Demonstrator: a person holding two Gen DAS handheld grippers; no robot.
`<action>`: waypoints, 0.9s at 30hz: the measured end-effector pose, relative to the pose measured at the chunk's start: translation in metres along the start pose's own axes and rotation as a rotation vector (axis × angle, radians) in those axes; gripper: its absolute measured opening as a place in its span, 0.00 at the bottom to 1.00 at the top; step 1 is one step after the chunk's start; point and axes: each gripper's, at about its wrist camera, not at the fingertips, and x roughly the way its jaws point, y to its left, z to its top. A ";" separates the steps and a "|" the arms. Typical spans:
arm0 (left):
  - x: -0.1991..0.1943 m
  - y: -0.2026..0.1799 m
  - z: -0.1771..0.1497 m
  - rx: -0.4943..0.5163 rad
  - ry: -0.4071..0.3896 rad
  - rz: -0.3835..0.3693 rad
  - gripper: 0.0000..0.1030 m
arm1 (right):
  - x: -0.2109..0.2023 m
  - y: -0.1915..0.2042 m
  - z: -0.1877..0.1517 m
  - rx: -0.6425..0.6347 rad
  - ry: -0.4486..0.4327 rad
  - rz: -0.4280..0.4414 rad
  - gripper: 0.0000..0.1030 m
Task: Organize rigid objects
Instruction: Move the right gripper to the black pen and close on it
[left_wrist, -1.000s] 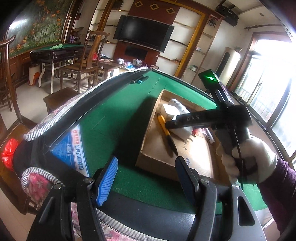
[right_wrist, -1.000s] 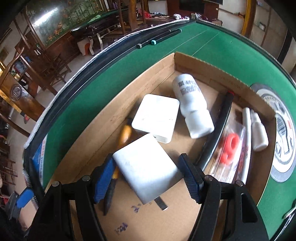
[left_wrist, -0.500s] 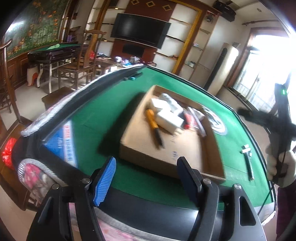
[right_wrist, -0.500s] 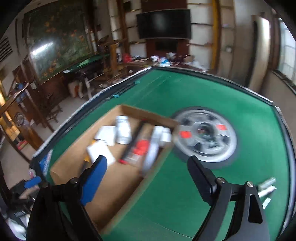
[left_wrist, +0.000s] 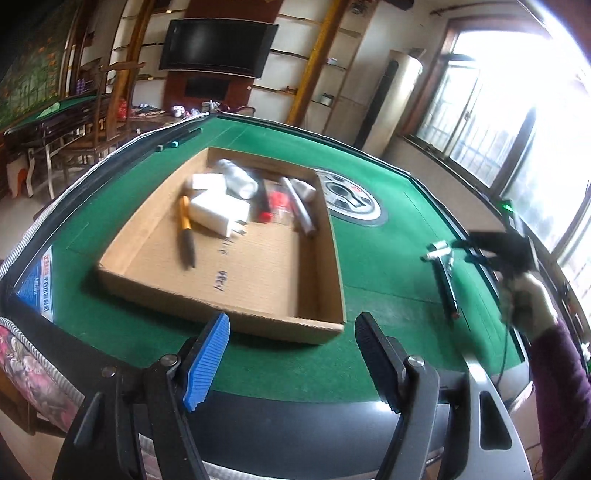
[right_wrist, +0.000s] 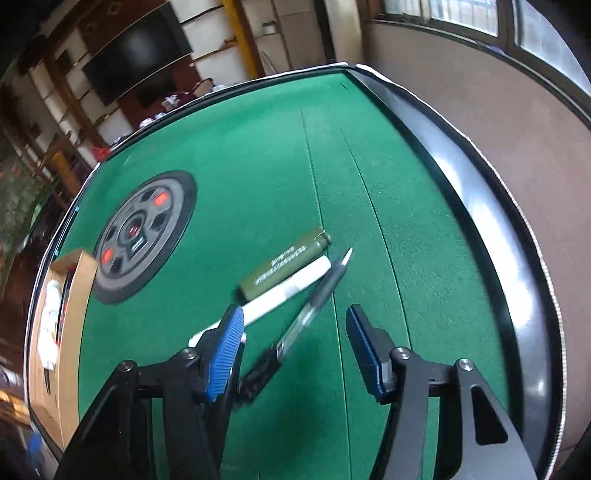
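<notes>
Right wrist view: the right tool, spread and empty, its jaws just narrowed, is seen over a black-and-clear ballpoint pen on the green desk, its axis slanting toward upper right.

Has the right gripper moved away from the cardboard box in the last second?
Yes. The right gripper, jaws just closing and empty, has swung from above the cardboard box, past the round centre panel, to the black pen on the felt.

Bare felt around pen, marker, lighter
</notes>
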 end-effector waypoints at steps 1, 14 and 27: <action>-0.001 -0.003 -0.001 0.008 0.001 0.003 0.72 | 0.008 0.001 0.005 0.018 0.006 -0.003 0.56; 0.007 -0.037 -0.006 0.084 0.039 -0.007 0.72 | 0.025 0.043 -0.039 -0.217 0.027 0.021 0.33; 0.023 -0.073 -0.009 0.150 0.099 -0.061 0.72 | -0.018 0.065 -0.084 -0.414 0.018 0.163 0.38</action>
